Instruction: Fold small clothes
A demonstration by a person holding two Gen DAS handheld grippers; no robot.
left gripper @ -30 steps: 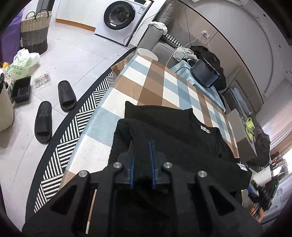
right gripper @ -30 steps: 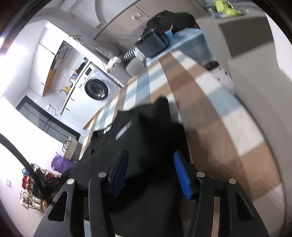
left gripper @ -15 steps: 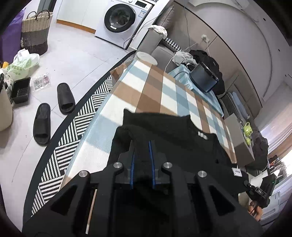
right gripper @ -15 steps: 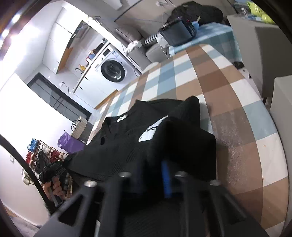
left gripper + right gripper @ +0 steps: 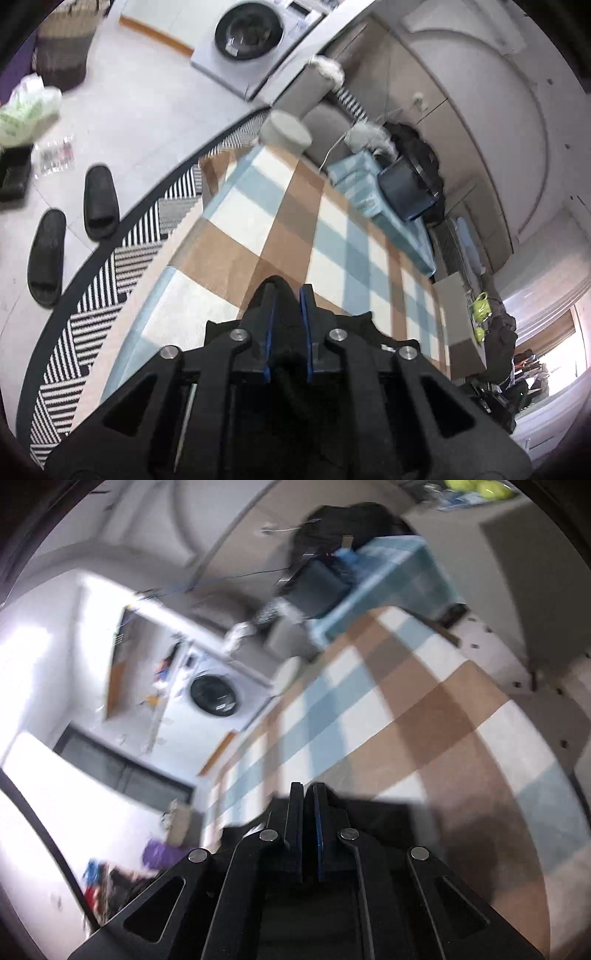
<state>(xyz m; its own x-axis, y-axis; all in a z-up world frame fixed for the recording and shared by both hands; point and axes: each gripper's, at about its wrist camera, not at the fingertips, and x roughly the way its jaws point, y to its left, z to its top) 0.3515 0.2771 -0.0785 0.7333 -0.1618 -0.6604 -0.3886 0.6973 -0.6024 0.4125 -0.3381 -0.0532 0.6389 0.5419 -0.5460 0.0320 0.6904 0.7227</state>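
The small black garment (image 5: 284,295) is pinched between the blue pads of my left gripper (image 5: 286,291), which is shut on it and holds it above the checked tablecloth (image 5: 332,236). A black edge of it shows beside the gripper body (image 5: 364,321). My right gripper (image 5: 306,790) is also shut, with the black garment (image 5: 384,816) bunched under and around its fingers above the checked cloth (image 5: 424,716). Most of the garment is hidden beneath both grippers.
A striped black-and-white rug (image 5: 122,258) lies left of the table, with two black slippers (image 5: 99,199) on the floor. A washing machine (image 5: 251,33) stands at the back. A dark appliance (image 5: 406,188) sits on a blue-covered stand past the table's far end.
Both grippers have lifted and tilted with the garment; far less black cloth shows on the table. The right gripper, open a second ago, is now shut on the garment.
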